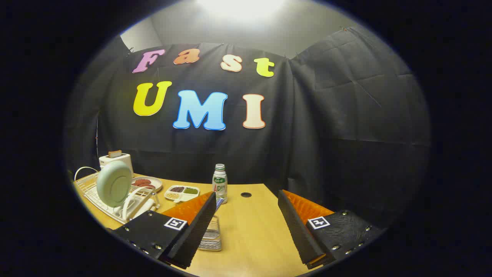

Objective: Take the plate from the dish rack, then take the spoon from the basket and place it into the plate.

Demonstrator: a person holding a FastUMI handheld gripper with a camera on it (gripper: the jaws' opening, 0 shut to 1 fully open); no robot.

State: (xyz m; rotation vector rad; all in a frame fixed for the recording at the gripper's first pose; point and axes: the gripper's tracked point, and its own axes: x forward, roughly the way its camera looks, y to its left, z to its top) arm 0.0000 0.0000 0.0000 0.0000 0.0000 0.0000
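Gripper view: gripper [246, 234] wide open, holding nothing. Plate [114, 183] stands on edge in the dish rack [90, 192], far left. Likely stiff, smooth, breakable; grip its upper rim.

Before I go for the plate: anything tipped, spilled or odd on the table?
Nothing stands out. The plate stands on edge in the dish rack, the bottle is upright, and the gripper is open over bare table.
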